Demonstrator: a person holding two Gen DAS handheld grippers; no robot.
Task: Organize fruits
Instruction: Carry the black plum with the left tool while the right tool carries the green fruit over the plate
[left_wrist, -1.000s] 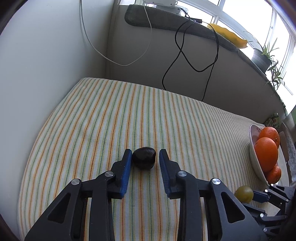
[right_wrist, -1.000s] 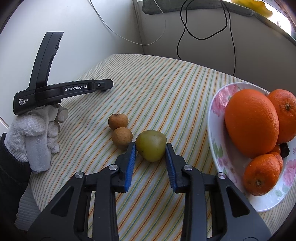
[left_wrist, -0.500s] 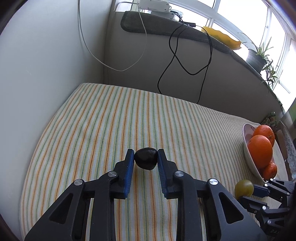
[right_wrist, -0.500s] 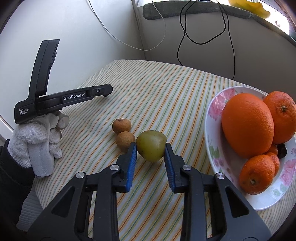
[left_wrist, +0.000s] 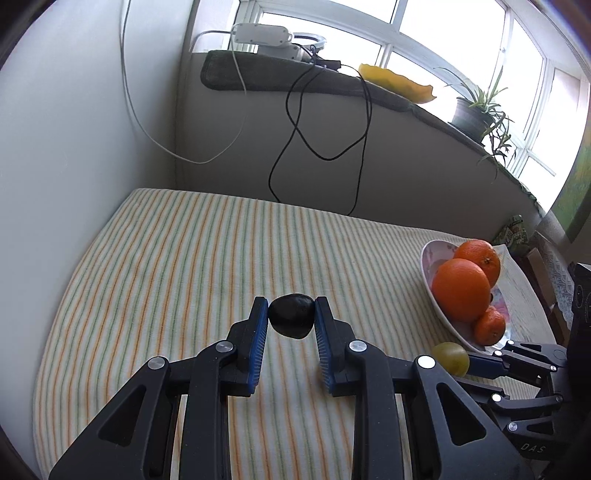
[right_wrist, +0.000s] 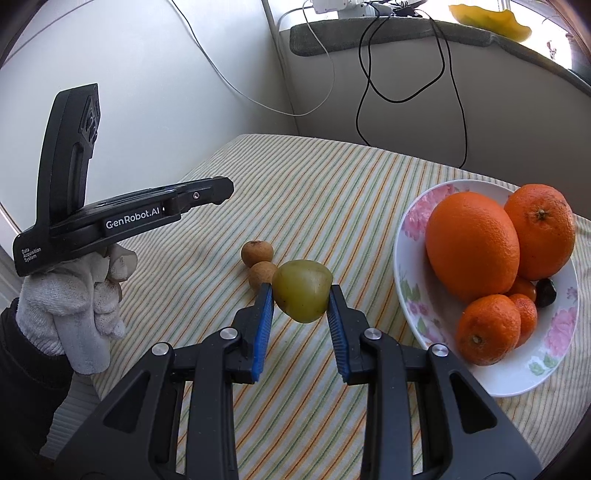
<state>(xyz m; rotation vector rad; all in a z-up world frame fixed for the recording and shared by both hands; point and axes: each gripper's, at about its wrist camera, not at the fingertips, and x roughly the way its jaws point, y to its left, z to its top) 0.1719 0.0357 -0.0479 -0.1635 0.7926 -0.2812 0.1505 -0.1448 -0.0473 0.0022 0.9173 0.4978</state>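
Observation:
My left gripper (left_wrist: 291, 314) is shut on a small dark fruit (left_wrist: 291, 320) and holds it above the striped cloth (left_wrist: 184, 258). My right gripper (right_wrist: 301, 295) is shut on a green-yellow fruit (right_wrist: 302, 290), lifted off the cloth; this fruit also shows in the left wrist view (left_wrist: 450, 357). A floral plate (right_wrist: 410, 295) at the right holds two large oranges (right_wrist: 471, 242), small mandarins (right_wrist: 487, 326) and a dark fruit (right_wrist: 546, 291). Two small brown fruits (right_wrist: 257, 253) lie on the cloth just left of the right gripper.
The left gripper's body (right_wrist: 122, 218) and gloved hand (right_wrist: 74, 306) are at the left in the right wrist view. A wall and a ledge (left_wrist: 295, 85) with hanging cables (left_wrist: 295, 140) bound the far side. A potted plant (left_wrist: 476, 110) stands on the ledge.
Both grippers closed on their fruits and lifted them off the cloth. The left gripper rose with the dark fruit, the right with the green-yellow fruit.

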